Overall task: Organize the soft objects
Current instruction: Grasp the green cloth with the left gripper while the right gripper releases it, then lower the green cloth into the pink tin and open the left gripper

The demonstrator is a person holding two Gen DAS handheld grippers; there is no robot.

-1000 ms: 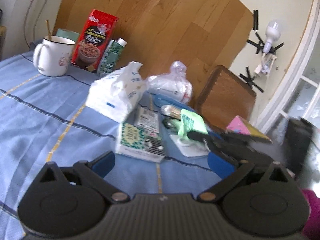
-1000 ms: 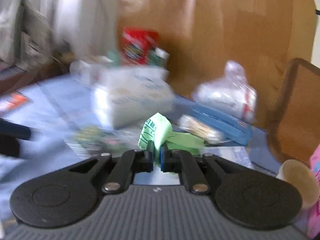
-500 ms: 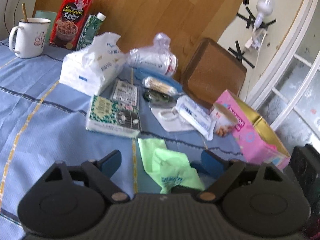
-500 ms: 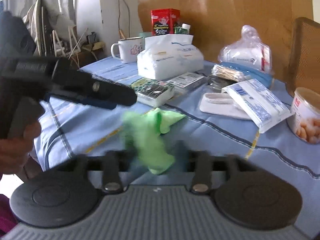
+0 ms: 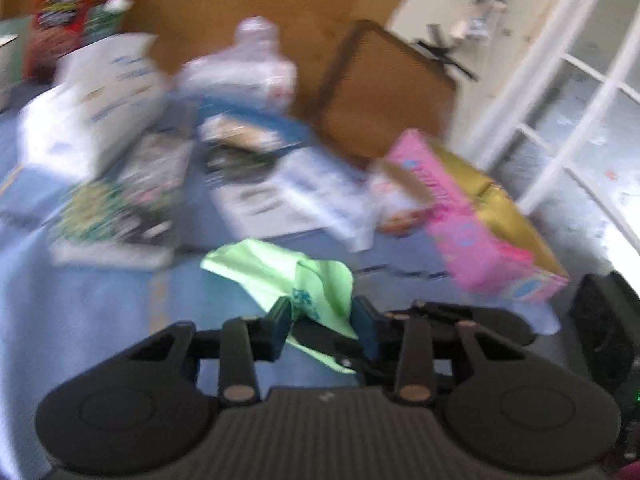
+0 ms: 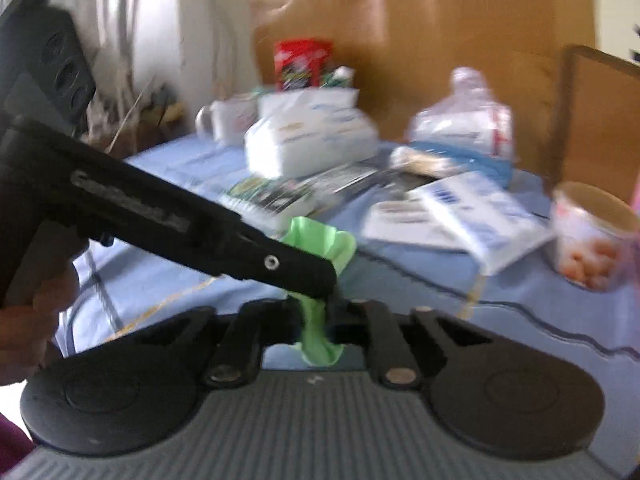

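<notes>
A crumpled light-green bag point(image 5: 280, 272) with blue print is held over the blue tablecloth point(image 5: 80, 320) near the table's front. My left gripper point(image 5: 322, 316) is shut on one end of it, the blue pads pressing the bunched plastic. In the right wrist view my right gripper point(image 6: 316, 316) is shut on the other end of the green bag point(image 6: 320, 240), which hangs down between its fingers. The left gripper point(image 6: 320, 280) reaches in from the left, its tip right above the right gripper's fingers. Both views are motion-blurred.
Behind the bag lie a patterned packet point(image 5: 112, 220), a white tissue pack point(image 5: 92, 120), a white-and-blue packet point(image 6: 460, 208) and a clear bag point(image 6: 464, 120). A pink box point(image 5: 472, 232) and a snack cup point(image 6: 592, 240) stand at the right. A mug point(image 6: 232, 116) and red box point(image 6: 302, 62) stand at the back.
The left jaws, wide open before, have closed on the green bag. The right jaws let go of it for a moment and have shut on it again. The left gripper moved in towards the right one.
</notes>
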